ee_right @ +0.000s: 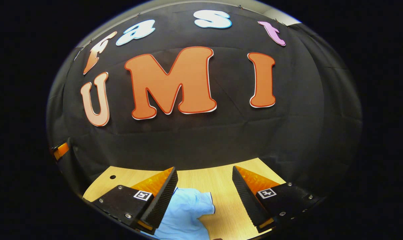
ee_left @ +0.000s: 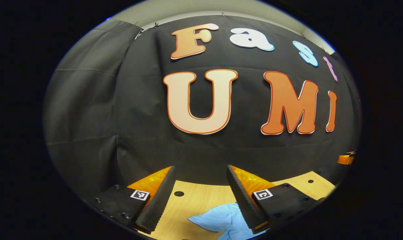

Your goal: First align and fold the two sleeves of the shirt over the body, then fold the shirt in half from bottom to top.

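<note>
A light blue shirt (ee_left: 218, 219) lies on the wooden table (ee_left: 194, 200); in the left gripper view one end of it reaches in from the lower right, partly behind the right finger. My left gripper (ee_left: 199, 175) is open above the table, nothing between its fingers. In the right gripper view a blue sleeve end of the shirt (ee_right: 188, 210) lies on the table (ee_right: 221, 186) beside the left finger. My right gripper (ee_right: 205, 173) is open too, held above the table with the cloth below its gap. The rest of the shirt is hidden beneath both views.
The booth's black cloth wall stands close behind the table's far edge. Small round holes (ee_left: 178, 193) dot the tabletop. The other gripper's body shows at the right edge (ee_left: 346, 158) of the left gripper view and at the left edge (ee_right: 60, 150) of the right gripper view.
</note>
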Demonstrator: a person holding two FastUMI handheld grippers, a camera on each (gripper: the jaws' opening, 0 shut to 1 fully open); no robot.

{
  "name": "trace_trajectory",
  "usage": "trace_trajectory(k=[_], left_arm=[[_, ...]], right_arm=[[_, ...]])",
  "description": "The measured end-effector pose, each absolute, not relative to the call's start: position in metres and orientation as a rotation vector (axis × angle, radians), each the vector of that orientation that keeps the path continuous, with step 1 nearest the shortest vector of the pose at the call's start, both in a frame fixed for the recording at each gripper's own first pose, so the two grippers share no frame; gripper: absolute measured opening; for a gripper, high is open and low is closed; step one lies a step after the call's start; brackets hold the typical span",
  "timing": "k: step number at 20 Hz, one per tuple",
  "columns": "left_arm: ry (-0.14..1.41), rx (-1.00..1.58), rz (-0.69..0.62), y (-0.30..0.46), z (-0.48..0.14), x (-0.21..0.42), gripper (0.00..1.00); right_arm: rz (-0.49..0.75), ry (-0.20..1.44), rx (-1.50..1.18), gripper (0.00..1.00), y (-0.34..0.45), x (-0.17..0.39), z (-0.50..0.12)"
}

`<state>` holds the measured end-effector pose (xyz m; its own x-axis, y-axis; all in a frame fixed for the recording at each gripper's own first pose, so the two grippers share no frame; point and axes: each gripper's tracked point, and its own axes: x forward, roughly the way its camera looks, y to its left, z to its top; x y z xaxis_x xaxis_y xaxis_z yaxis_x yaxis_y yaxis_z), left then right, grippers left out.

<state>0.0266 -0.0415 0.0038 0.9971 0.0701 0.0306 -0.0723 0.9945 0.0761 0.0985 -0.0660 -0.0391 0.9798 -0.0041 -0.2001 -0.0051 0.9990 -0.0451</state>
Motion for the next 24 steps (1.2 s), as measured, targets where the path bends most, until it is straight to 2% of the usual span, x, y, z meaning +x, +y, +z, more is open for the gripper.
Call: trace_trajectory(k=[7, 11, 17, 24], left_arm=[[0.020, 0.076, 0.012, -0.030, -0.015, 0.052, 0.97], [0.026, 0.060, 0.010, -0.009, -0.016, 0.054, 0.97], [0.073, 0.034, 0.082, 0.043, -0.032, 0.050, 0.97], [0.110, 0.046, 0.178, 0.095, -0.047, 0.046, 0.97]], right_arm=[[-0.053, 0.450, -0.104, 0.99, -0.076, 0.116, -0.125], [-0.038, 0.665, -0.007, 0.99, -0.069, 0.169, -0.193], [-0.106, 0.975, -0.092, 0.99, -0.083, 0.209, -0.307], [-0.212, 1.137, -0.072, 0.99, -0.103, 0.203, -0.353]])
